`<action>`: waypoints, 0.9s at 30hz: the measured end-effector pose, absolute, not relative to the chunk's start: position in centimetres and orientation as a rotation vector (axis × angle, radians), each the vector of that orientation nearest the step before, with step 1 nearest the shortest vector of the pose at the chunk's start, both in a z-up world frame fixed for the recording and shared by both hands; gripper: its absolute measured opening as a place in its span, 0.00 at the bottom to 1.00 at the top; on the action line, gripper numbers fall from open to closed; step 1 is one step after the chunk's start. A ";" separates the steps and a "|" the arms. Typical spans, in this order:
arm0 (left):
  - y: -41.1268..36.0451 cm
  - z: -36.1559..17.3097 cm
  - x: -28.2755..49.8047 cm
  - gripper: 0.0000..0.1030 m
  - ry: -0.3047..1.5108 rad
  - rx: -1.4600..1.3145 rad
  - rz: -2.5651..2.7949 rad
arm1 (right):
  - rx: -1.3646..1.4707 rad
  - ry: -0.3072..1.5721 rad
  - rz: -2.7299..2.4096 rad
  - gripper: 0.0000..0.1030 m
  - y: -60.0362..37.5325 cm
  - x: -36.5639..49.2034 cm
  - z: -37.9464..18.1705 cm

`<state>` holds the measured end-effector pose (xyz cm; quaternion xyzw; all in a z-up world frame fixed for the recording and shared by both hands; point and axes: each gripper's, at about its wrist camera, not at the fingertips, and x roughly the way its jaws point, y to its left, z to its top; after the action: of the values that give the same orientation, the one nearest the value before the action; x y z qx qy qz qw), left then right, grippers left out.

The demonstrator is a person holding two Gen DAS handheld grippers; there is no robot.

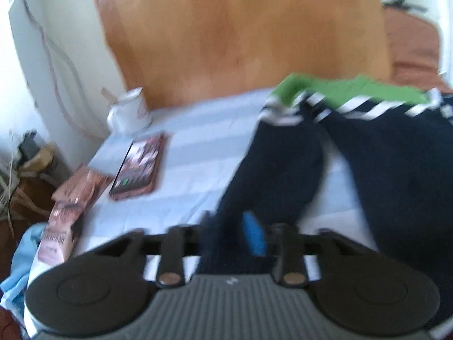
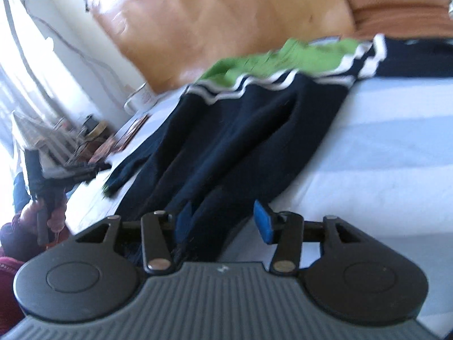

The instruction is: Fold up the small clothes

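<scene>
A small navy garment [image 1: 283, 155] with white stripes and a green band [image 1: 354, 87] at its far end lies spread on a pale striped sheet [image 1: 192, 153]. My left gripper [image 1: 230, 232] is shut on the near end of its left-hand limb; dark cloth fills the gap beside the blue pad [image 1: 254, 235]. In the right wrist view the same garment [image 2: 240, 127] runs away from me. My right gripper [image 2: 222, 214] stands open around its near end, and the right-hand blue pad [image 2: 263, 223] is clear of the cloth. Both views are blurred.
A phone [image 1: 138, 167] and a white mug [image 1: 130, 110] sit at the sheet's left side, with a pink box [image 1: 65, 226] at the left edge. A wooden board [image 1: 240, 28] rises behind. Clutter [image 2: 56, 147] fills the left of the right wrist view.
</scene>
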<state>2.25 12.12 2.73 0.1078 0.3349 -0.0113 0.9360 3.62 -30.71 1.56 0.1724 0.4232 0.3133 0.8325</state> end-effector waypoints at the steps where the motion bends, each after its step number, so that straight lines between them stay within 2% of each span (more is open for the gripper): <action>1: 11.2 3.3 1.4 0.46 0.658 0.214 -0.062 | 0.373 0.911 0.676 0.55 -30.5 3.7 1.4; 4: 7.9 4.3 -0.4 0.53 0.631 0.193 -0.199 | 0.388 0.941 0.714 0.56 -30.5 3.7 0.7; 8: 2.8 3.2 0.7 0.54 0.661 0.248 -0.274 | 0.377 0.978 0.759 0.53 -29.5 3.7 -0.3; 9: 1.9 2.8 1.4 0.54 0.670 0.260 -0.273 | 0.359 0.984 0.758 0.37 -29.2 3.5 -0.5; 10: 1.0 2.4 2.2 0.54 0.688 0.262 -0.272 | 0.343 0.986 0.759 0.16 -29.1 3.4 -0.6; 14: -1.3 0.7 5.2 0.53 0.754 0.281 -0.280 | 0.316 0.933 0.748 0.12 -30.1 2.5 0.0; 15: -1.6 0.1 5.8 0.47 0.765 0.311 -0.249 | 0.312 0.915 0.740 0.12 -30.5 2.3 0.3; 16: -1.5 -0.4 6.3 0.23 0.787 0.322 -0.222 | 0.307 0.898 0.728 0.12 -31.1 2.0 0.5; 17: -0.9 -1.0 6.4 0.14 0.810 0.307 -0.223 | 0.306 0.885 0.715 0.12 -31.5 1.8 0.7; 19: 0.5 -0.4 6.1 0.11 0.805 0.260 -0.241 | 0.302 0.863 0.685 0.11 -32.7 1.4 1.0; 27: 6.7 4.2 3.9 0.10 0.865 -0.049 -0.335 | 0.271 0.809 0.567 0.10 -39.6 -0.7 4.4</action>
<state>3.86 6.72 4.19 -0.0238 0.4172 -0.1615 0.8940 -0.70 -39.61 4.35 0.1294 0.3872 0.2713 0.8716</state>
